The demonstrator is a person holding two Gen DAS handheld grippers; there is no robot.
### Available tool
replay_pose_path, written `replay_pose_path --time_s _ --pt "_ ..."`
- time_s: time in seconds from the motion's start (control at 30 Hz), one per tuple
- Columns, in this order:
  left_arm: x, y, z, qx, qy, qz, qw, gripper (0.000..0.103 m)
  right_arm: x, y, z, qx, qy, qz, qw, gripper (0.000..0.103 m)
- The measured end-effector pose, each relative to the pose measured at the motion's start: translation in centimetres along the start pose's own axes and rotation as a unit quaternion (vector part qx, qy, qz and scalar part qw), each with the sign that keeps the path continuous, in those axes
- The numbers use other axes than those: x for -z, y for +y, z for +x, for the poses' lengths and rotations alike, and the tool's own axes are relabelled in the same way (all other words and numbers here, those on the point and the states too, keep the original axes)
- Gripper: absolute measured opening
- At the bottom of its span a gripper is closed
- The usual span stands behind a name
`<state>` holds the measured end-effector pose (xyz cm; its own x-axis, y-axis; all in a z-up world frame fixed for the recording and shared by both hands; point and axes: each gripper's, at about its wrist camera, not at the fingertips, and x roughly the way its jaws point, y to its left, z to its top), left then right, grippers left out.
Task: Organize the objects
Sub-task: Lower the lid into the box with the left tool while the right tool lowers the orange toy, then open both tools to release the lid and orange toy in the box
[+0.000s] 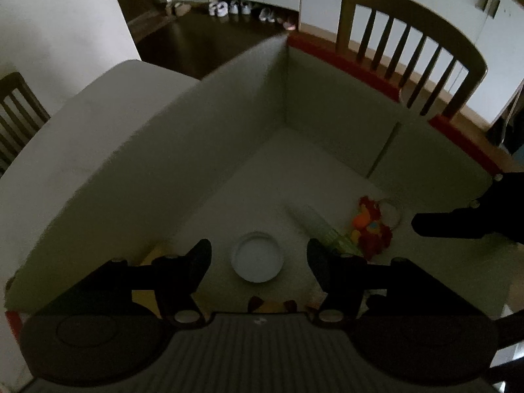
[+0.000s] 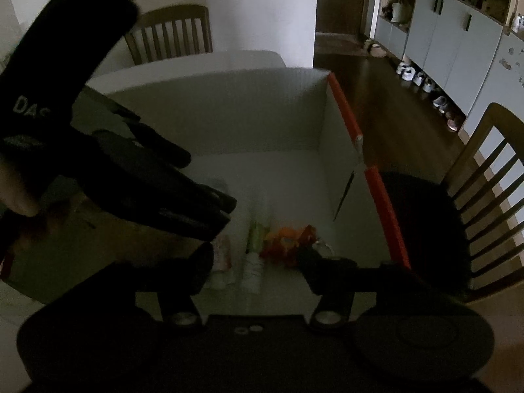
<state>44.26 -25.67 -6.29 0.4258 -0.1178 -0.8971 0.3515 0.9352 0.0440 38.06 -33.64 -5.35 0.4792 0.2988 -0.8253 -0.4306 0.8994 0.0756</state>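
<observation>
Both grippers' jaws spread, empty: left gripper [image 1: 258, 255], right gripper [image 2: 255, 262]. In the box [image 1: 209, 124], a tube [image 1: 314, 226] runs upper-left to lower-right beside a round lid [image 1: 257, 257], lower centre. White bench [image 1: 98, 98], dim room, chair [image 1: 409, 49].

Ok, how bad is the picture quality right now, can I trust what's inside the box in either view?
Left wrist view: dim and underexposed, fisheye-bowed box walls; the white lid reads clearly, the orange-red toy is soft. Right wrist view: darker still; the left tongs block the left side, the tubes are murky, their labels unreadable.
</observation>
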Motion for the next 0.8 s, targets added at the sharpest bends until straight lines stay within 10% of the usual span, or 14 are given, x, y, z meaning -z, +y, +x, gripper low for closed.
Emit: replay_pose_path --time_s 0.8 --pt "5.7 0.5 -13.2 0.014 -0.152 -0.049 0.987 0.063 0.0 3.5 -8.9 -0.002 -0.085 -0.021 0.996 0.063"
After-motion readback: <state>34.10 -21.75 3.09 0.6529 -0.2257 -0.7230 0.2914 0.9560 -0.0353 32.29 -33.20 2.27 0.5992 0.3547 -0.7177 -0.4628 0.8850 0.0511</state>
